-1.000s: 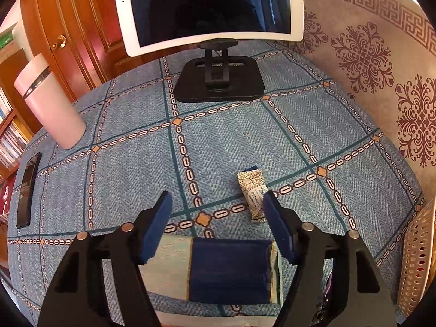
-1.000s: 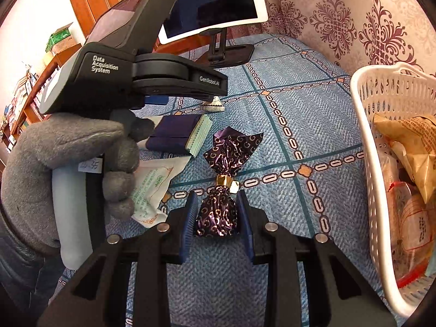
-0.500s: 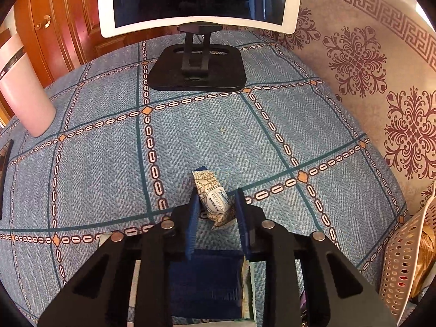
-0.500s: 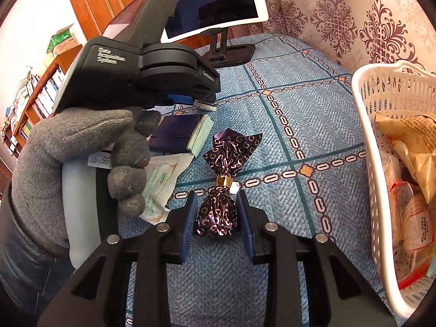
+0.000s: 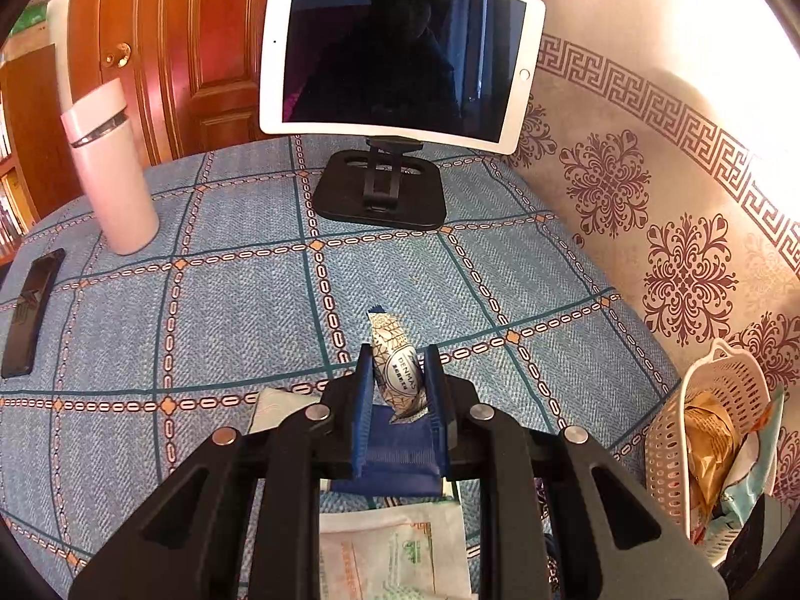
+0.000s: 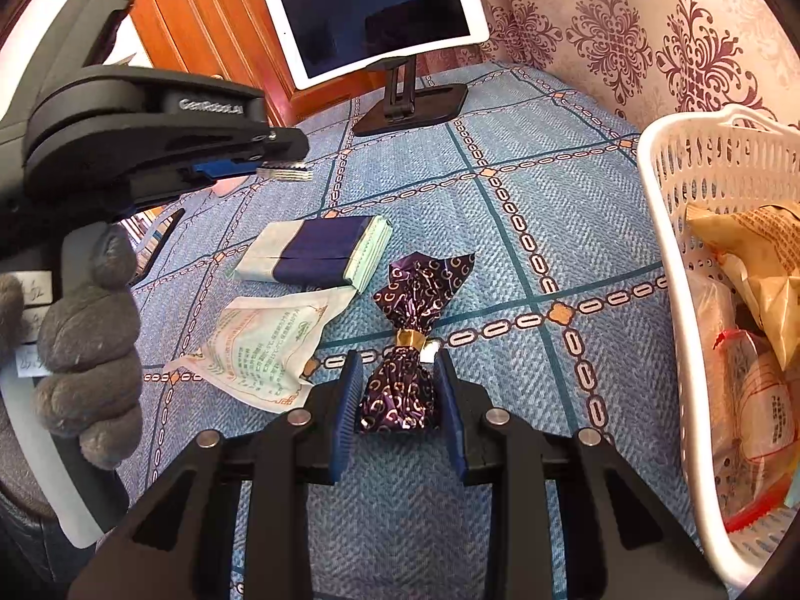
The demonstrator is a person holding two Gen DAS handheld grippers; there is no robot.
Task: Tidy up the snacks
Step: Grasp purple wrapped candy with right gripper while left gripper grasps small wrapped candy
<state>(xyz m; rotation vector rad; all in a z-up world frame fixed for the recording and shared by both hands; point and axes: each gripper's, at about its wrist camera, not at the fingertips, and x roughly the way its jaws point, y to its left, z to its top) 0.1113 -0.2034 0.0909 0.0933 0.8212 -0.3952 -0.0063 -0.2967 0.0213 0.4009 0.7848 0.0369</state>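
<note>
My left gripper point(image 5: 397, 375) is shut on a small white patterned snack bar point(image 5: 396, 367) and holds it raised off the blue tablecloth. The right wrist view shows that gripper point(image 6: 280, 170) at the upper left, the snack bar point(image 6: 286, 173) edge-on at its tips, with a grey-gloved hand on its handle. My right gripper point(image 6: 397, 390) is shut on a purple foil-wrapped candy bag point(image 6: 400, 392) with a gold tie, resting on the cloth. A white basket point(image 6: 665, 260) with several snack packets stands to the right.
A navy and pale green packet point(image 6: 315, 252) and a flat white sachet point(image 6: 260, 342) lie left of the candy bag. At the back stand a tablet point(image 5: 400, 55) on a black stand, a pink bottle point(image 5: 112, 175) and a black remote point(image 5: 30, 305).
My left gripper moved forward over the snack bar, closed on it and lifted it off the cloth. The right gripper and the candy bag stayed still.
</note>
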